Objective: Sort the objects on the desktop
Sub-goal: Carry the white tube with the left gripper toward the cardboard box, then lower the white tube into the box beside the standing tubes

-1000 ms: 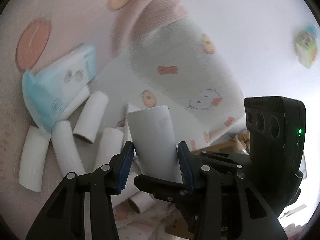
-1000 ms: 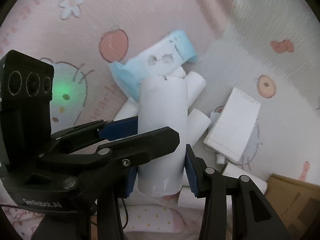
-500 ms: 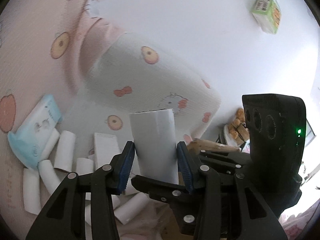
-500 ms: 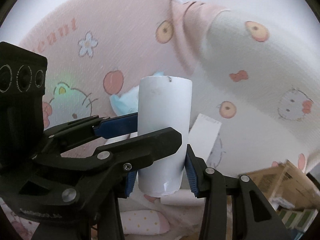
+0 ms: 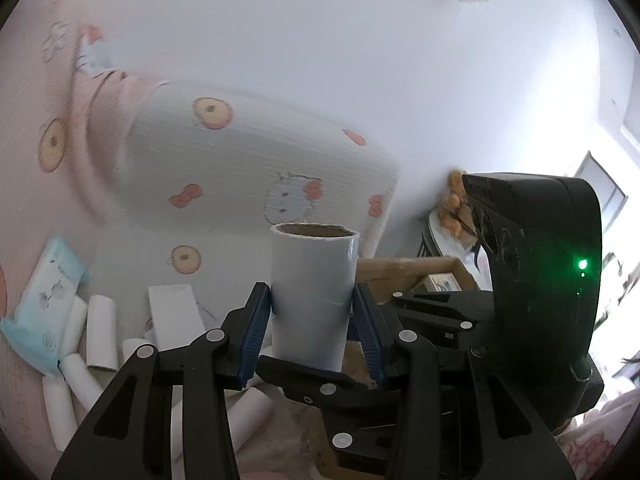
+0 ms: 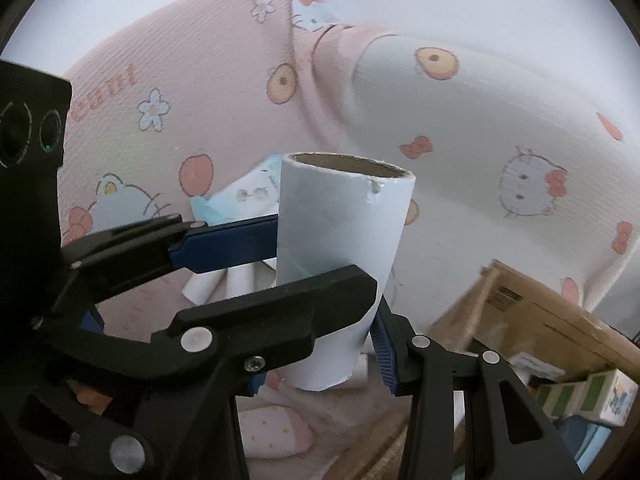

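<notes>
I hold one white cardboard tube [image 5: 314, 292] upright between both pairs of fingers, its brown open end facing up. My left gripper [image 5: 314, 328] clamps it with a blue pad pressed on either side of its lower half. My right gripper [image 6: 320, 344] is closed on the same tube [image 6: 340, 248] near its bottom edge, the pads squeezing its sides, and the left gripper's black finger crosses in front of the tube in the right wrist view. Taking the tube as the landmark: below and to its left, in the left wrist view, a heap of loose white tubes [image 5: 102, 330] lies on the pink cartoon-print cloth [image 6: 192, 92], with a blue tissue pack [image 5: 44, 312] beside them and a white notepad [image 5: 172, 316] between the heap and the tube. Just right of the tube and behind it sits a brown cardboard box [image 5: 404, 276]. Behind the tube rises a white printed pillow [image 5: 256, 172].
</notes>
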Demonstrator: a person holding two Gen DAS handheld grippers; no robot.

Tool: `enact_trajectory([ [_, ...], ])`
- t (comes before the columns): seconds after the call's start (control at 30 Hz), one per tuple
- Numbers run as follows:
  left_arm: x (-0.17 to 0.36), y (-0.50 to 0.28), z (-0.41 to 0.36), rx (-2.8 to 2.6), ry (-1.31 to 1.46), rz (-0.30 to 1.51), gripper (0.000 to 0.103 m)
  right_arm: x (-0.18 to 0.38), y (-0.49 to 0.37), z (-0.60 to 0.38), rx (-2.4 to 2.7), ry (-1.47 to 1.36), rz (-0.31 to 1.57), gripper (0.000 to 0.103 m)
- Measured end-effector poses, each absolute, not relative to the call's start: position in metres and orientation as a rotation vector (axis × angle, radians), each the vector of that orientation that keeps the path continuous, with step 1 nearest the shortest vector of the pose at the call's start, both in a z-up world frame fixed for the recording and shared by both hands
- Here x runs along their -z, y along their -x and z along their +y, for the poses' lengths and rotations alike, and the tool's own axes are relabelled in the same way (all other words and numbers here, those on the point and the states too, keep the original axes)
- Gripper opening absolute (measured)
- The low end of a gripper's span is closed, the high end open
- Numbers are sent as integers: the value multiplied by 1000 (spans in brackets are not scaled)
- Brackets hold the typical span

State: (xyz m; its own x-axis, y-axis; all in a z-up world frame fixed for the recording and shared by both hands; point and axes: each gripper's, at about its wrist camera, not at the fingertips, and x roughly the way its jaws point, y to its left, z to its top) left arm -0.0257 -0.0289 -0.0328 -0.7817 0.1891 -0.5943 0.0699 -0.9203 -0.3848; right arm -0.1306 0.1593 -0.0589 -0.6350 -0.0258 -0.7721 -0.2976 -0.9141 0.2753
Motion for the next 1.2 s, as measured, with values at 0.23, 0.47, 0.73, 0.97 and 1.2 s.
enact_trajectory([
  [0.23, 32, 58, 2, -2729, 1125, -539, 46, 67, 96, 189, -2602, 1196, 750, 41],
  [0.47, 27, 64, 22, -2734, 1151, -525, 46, 69, 64, 205, -2647, 1088, 936, 42],
  [0.73, 15, 76, 51, -2716, 1143, -442, 46, 65, 32, 220, -2642, 947, 994, 42],
  [0.97, 28, 95, 79, -2615, 1238, -412, 46, 81, 2, 231, -2553, 912, 1074, 42],
  [1.2, 55, 115, 99, -2509, 1367, -409, 46, 111, -18, 242, -2447, 991, 1200, 42],
])
